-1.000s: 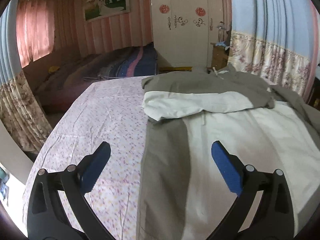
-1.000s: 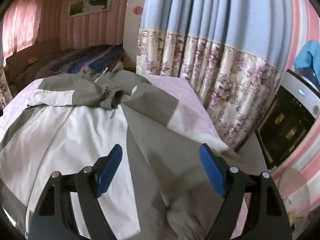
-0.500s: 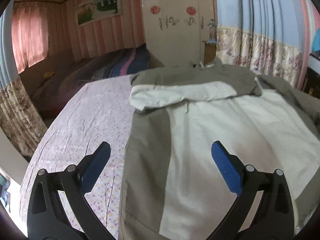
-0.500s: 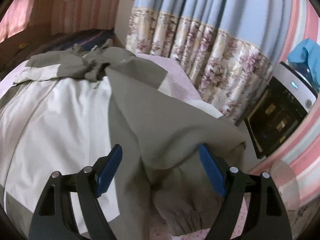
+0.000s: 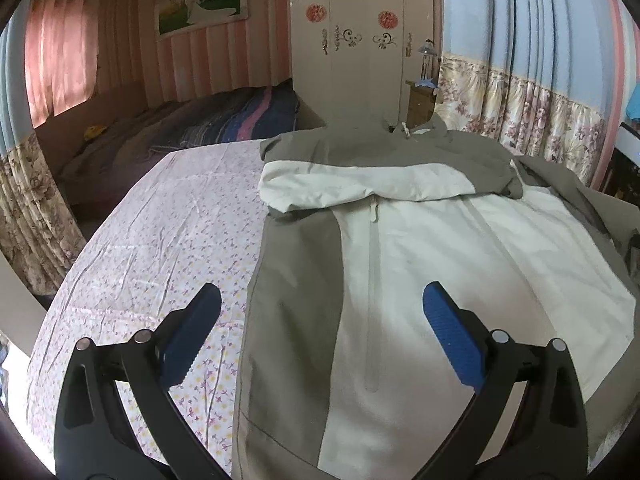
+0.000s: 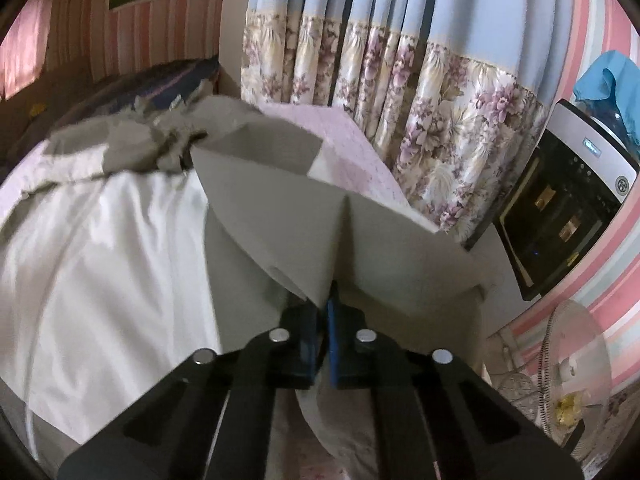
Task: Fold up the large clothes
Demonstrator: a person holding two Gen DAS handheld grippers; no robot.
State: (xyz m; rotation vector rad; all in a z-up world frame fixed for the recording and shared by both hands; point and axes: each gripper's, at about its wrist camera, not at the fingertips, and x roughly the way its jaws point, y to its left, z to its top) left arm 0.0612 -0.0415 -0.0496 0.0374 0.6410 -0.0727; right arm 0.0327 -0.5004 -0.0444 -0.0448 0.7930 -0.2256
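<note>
Bed (image 5: 168, 240): covered by a pale sheet with small flowers; it carries the jacket, which takes up its right side in the left wrist view.
Jacket (image 5: 420, 264): olive and cream, spread flat with the zip running down the middle; one sleeve is folded across the chest near the collar.
Jacket and left hand-held gripper (image 5: 320, 320): the jacket's lower front lies between and beyond the two blue pads, which stand wide apart and touch no cloth.
Jacket and right hand-held gripper (image 6: 324, 320): the blue pads are pressed together on an olive fold of the jacket (image 6: 304, 216), which rises from the pinch as a taut ridge.
Left wrist view only: the whole jacket front, the bare sheet at its left, a second bed with a dark striped blanket (image 5: 224, 124), a white wardrobe (image 5: 360, 40) and a framed picture (image 5: 200, 4).
Right wrist view only: the pinched fold close up, the flowered curtain (image 6: 400, 92), a black appliance (image 6: 560, 208) and a fan (image 6: 568, 372).
</note>
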